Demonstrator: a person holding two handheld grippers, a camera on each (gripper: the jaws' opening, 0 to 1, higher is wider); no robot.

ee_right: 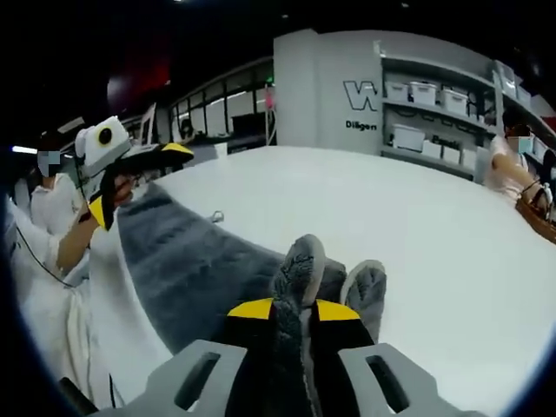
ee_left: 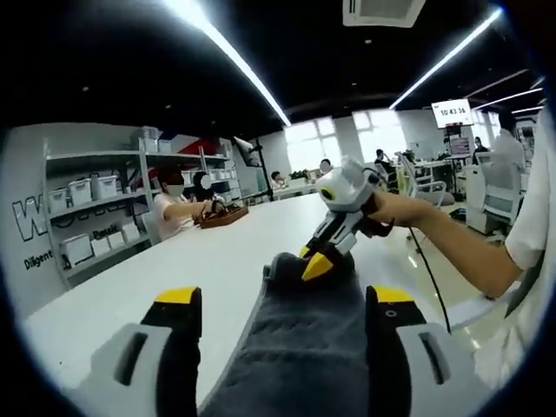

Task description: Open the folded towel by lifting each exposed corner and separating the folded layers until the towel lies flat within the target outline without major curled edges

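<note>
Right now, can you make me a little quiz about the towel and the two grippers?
1. True or false: the right gripper is pinching the towel.
2. What colour is the table? A) white B) brown C) green
3. Fill in: the left gripper has its jaws wide ____, with towel lying between them.

Key: 1 true, a grey fold sticks up between its shut yellow tips. 2 A. 3 open.
</note>
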